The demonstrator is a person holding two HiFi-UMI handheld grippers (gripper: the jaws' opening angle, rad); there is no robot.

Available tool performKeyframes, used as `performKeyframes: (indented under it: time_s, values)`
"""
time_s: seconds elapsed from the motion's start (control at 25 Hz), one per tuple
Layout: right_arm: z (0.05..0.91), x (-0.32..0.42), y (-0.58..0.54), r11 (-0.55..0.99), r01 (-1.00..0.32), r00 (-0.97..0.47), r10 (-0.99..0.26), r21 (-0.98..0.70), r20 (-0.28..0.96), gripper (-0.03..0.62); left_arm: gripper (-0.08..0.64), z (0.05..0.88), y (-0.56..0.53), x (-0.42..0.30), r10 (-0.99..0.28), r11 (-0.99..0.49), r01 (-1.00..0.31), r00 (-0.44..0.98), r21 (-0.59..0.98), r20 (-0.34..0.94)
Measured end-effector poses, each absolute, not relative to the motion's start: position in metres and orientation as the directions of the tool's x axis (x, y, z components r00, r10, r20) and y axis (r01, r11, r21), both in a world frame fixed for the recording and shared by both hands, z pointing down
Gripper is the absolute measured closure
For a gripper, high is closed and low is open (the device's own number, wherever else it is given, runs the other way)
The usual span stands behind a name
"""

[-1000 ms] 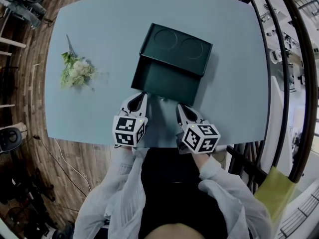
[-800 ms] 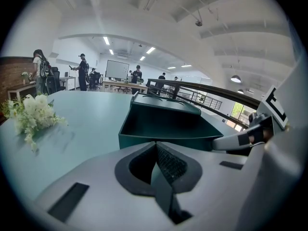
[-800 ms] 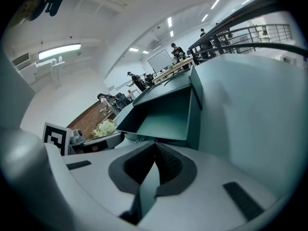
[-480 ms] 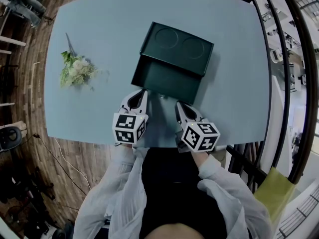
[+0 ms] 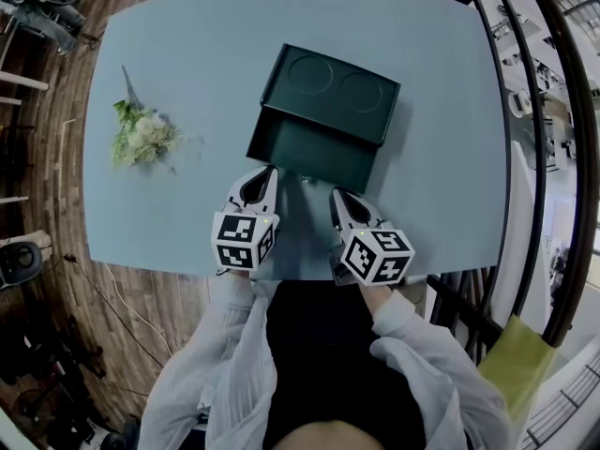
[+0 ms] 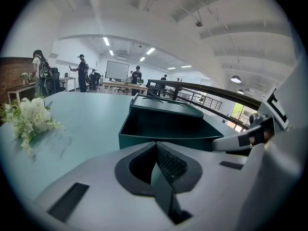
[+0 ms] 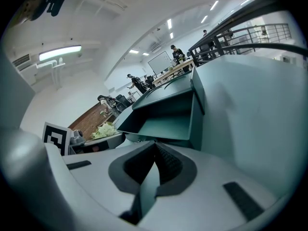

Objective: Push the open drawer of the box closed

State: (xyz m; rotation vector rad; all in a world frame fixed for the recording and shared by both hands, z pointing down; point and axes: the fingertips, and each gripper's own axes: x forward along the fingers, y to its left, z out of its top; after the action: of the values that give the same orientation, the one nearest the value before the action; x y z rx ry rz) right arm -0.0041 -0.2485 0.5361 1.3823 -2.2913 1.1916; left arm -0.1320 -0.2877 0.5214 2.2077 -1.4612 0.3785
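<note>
The drawer (image 5: 305,153) sticks out of the box (image 5: 333,87) on the table (image 5: 187,45), toward you. Your left gripper (image 5: 266,178) and right gripper (image 5: 337,200) sit at its front, jaws pressed together, empty. Push unevenly and the box may swivel or slide.

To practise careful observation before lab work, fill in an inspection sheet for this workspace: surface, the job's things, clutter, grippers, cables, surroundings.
Surface: blue-grey table, holding only the items below.
Job's things: dark green box mid-table; its drawer is open, pulled out toward the person.
Clutter: flowers lying at the table's left, apart from the box.
Grippers: left gripper and right gripper both shut and empty, tips at the drawer front; whether they touch it cannot be told.
Cables: cable on the floor left of the table; nothing seen on the table.
Surroundings: wooden floor, railing on the right, people far off in the room.
</note>
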Motion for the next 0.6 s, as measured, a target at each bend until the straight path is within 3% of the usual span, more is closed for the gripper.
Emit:
performKeyframes:
  time_s: [0.6]
  values:
    - [0.536,-0.003,-0.263,0.224,-0.818,-0.525,-0.665,-0.529,0.531,0.585,0.543,0.521,-0.303,-0.131,-0.796,-0.336,-0.916,0.401,0.222,0.452]
